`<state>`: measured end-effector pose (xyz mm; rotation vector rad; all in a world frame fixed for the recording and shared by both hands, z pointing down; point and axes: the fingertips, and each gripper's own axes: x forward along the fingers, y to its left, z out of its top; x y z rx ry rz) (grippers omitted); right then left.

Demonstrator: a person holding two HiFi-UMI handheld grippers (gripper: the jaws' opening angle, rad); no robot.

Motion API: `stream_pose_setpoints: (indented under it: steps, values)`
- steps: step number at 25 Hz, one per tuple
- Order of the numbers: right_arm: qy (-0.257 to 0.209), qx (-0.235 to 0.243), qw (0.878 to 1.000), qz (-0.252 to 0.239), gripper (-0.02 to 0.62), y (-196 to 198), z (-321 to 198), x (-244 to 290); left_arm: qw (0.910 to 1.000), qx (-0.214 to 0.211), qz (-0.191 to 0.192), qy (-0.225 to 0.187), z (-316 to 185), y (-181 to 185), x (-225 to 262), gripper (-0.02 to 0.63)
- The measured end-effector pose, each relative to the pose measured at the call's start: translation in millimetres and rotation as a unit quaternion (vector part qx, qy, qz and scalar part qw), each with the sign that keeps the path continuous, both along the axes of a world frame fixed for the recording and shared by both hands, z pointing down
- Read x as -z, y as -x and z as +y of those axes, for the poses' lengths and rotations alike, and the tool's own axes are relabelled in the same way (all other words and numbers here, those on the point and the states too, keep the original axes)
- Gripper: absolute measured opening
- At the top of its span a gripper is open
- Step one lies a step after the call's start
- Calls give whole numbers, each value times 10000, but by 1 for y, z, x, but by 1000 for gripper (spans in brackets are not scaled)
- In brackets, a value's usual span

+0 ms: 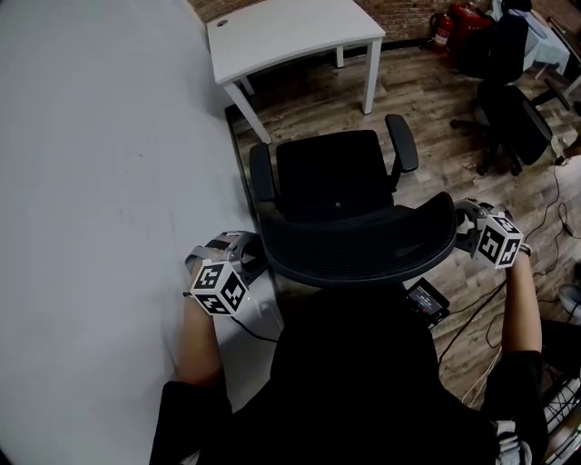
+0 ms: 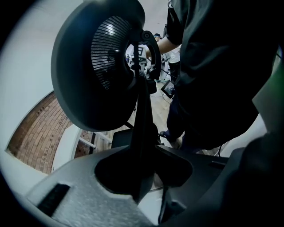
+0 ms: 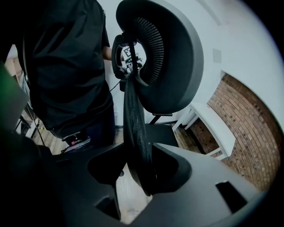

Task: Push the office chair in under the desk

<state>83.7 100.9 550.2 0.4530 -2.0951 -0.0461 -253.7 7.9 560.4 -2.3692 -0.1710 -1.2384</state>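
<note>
The black office chair point(image 1: 331, 173) stands on the wood floor in front of me, its seat facing the white desk point(image 1: 290, 32) at the top of the head view. Its curved mesh backrest point(image 1: 363, 245) is just below me. My left gripper point(image 1: 250, 252) is on the backrest's left edge and my right gripper point(image 1: 463, 225) on its right edge. In the left gripper view the backrest's edge point(image 2: 141, 133) lies between the jaws of that gripper point(image 2: 142, 177). The right gripper view shows the mesh edge point(image 3: 135, 133) inside the right gripper point(image 3: 142, 175). Both are shut on the backrest.
A large pale wall point(image 1: 100, 182) fills the left side, close to the chair. A second black office chair point(image 1: 513, 123) and a red fire extinguisher point(image 1: 443, 27) stand at the far right. Cables point(image 1: 545, 209) run over the floor, and a small black device point(image 1: 427, 301) hangs at my waist.
</note>
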Motion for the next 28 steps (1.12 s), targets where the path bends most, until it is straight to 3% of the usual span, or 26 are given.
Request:
stream_pose_setpoints:
  steps: [16,28]
  values:
    - [-274,116,9996,-11,176,-33,-74,-4,9993,318,-176,33,-61,-28,-12,141]
    - [-362,544,9978,-131,167,-62,-126,-2,9966,698,-367,217,-101,-54,-13,149]
